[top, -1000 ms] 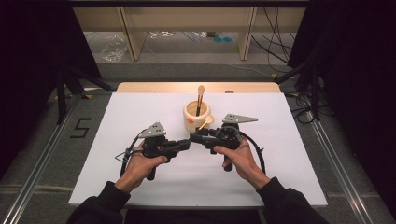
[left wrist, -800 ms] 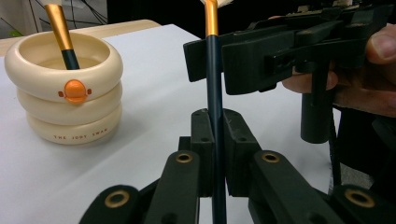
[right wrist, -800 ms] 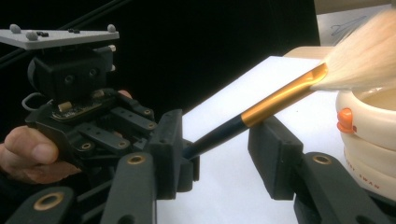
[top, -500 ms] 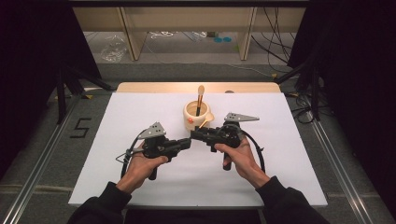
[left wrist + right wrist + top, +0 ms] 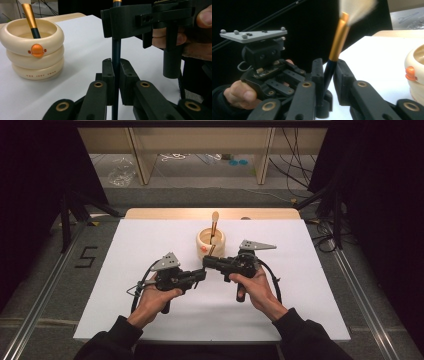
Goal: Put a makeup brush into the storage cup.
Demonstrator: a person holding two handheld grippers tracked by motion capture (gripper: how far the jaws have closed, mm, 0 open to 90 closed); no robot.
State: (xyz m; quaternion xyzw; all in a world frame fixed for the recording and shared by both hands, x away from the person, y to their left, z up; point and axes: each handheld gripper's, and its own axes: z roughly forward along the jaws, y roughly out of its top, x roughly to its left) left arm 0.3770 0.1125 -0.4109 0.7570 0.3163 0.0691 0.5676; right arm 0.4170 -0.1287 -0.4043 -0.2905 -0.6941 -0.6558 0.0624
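A makeup brush with a dark blue handle (image 5: 115, 50), gold ferrule (image 5: 338, 37) and pale bristles stands upright between both grippers. In the left gripper view my left gripper (image 5: 116, 72) is shut on the lower handle. The right gripper (image 5: 130, 20) clamps the same handle higher up. My right gripper (image 5: 328, 72) has just been closing and its jaws now press on the handle below the ferrule. From above, the left gripper (image 5: 202, 276) and the right gripper (image 5: 207, 262) meet tip to tip in front of a cream ringed cup (image 5: 210, 241), which holds a second brush (image 5: 215, 220).
The white sheet (image 5: 150, 240) covers the table, with a wooden strip (image 5: 165, 213) along its far edge. The cup bears an orange beak (image 5: 37, 50) and stands just beyond the gripper tips. Cables (image 5: 320, 227) lie off the table's right side.
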